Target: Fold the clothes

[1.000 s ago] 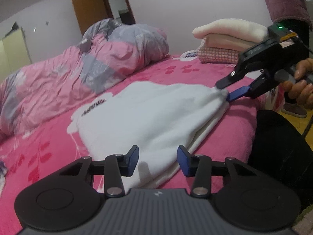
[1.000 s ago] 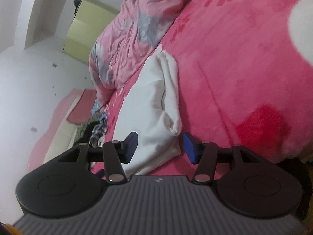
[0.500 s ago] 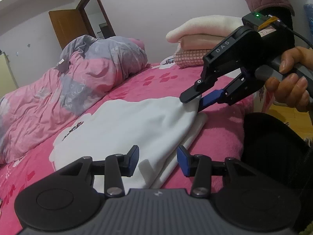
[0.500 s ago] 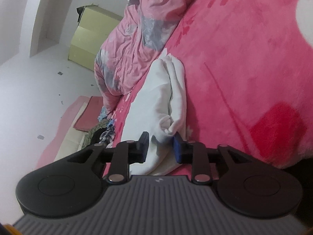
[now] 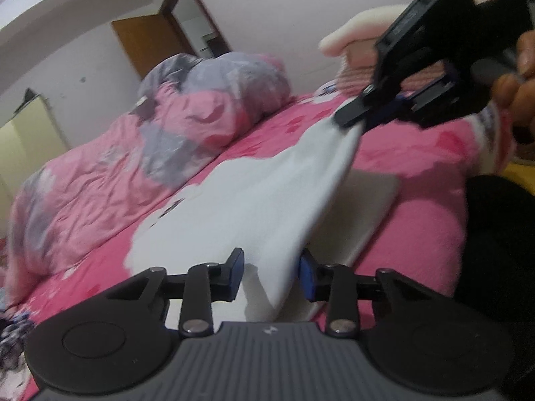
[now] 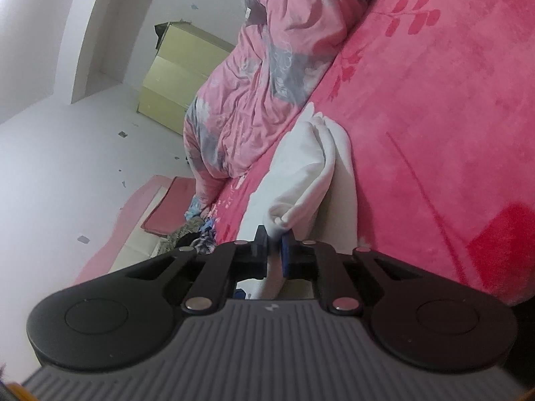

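A white garment [image 5: 254, 200] lies folded on the pink bed [image 5: 418, 220]. My right gripper [image 6: 275, 250] is shut on the garment's near corner [image 6: 301, 183]; in the left wrist view the right gripper [image 5: 354, 122] holds that corner lifted off the bed. My left gripper [image 5: 269, 274] stands open, its blue pads either side of the garment's other near edge, with cloth between the jaws.
A rumpled pink and grey duvet [image 5: 160, 140] is heaped at the far side of the bed. Folded blankets [image 5: 361, 30] are stacked at the far right. A yellow-green cabinet [image 6: 180, 77] stands by the wall. Clothes [image 6: 200, 237] lie on the floor.
My right gripper has closed on the garment's corner and lifted it. My left gripper has moved forward so the garment's edge now lies between its open jaws.
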`<state>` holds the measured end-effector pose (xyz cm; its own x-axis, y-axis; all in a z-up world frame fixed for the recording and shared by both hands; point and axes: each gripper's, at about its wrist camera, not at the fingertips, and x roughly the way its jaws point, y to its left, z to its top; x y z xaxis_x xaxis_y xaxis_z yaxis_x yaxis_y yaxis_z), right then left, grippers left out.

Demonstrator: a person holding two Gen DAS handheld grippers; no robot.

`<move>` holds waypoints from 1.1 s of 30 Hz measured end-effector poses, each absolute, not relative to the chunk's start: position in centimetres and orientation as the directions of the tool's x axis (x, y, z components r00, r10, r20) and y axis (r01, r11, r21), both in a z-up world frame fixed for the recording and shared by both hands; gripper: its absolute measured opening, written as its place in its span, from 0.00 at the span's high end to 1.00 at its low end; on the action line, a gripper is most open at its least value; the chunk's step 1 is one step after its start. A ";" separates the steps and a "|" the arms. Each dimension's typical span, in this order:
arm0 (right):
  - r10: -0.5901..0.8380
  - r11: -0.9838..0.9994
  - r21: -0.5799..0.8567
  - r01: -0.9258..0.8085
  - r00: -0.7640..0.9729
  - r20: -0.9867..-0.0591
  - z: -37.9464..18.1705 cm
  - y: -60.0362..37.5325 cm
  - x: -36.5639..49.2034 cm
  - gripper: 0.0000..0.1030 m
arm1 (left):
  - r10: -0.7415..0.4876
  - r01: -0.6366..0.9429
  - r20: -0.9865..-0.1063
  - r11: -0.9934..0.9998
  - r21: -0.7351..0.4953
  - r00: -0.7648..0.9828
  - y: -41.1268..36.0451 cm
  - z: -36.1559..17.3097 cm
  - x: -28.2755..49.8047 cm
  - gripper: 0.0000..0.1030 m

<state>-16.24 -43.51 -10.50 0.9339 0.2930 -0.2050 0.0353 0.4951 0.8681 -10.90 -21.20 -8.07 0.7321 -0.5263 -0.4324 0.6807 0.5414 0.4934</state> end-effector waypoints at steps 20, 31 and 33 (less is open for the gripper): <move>0.321 0.475 0.879 0.033 0.924 -0.208 -10.8 -42.7 -16.3 0.94 | -0.368 0.486 -0.324 0.559 0.672 0.872 -16.4 -7.9 -12.2 0.85; 0.333 0.492 0.870 0.036 0.916 -0.226 -11.7 -42.1 -16.6 0.94 | -0.282 0.419 -0.309 0.603 0.679 0.908 -15.5 -7.8 -12.2 0.85; 0.337 0.522 0.852 0.024 0.913 -0.232 -11.4 -41.8 -16.5 0.94 | -0.279 0.446 -0.349 0.586 0.677 0.895 -15.3 -8.9 -12.0 0.87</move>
